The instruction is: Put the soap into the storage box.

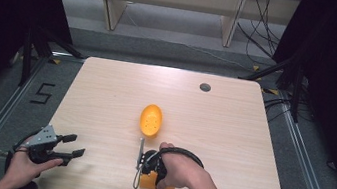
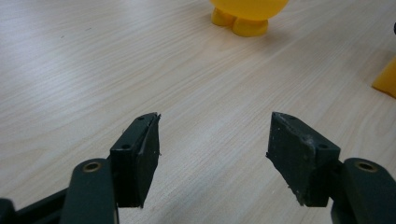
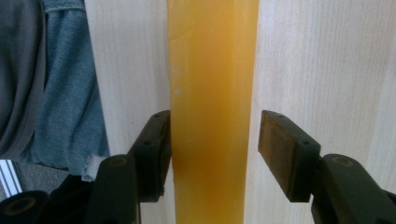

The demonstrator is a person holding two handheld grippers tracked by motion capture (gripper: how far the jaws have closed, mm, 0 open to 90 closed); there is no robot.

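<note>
On the pale wooden surface (image 1: pixel 105 95), the right claw (image 1: pixel 149 161) sits at the near edge, pointing down over a translucent orange rectangular block (image 3: pixel 212 93); its jaws are part open, one touching the block's side, the other just clear. Just beyond it lies an orange oval perforated dish (image 1: pixel 151 120). The left claw (image 1: pixel 68 145) hovers near the surface's near left corner, wide open and holding nothing.

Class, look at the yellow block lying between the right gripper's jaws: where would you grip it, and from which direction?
Probably across the yellow block's two long parallel sides, coming down from above, as the right gripper is. Its flat, narrow body fits between the open jaws: one jaw touches it, the other stands clear.
</note>
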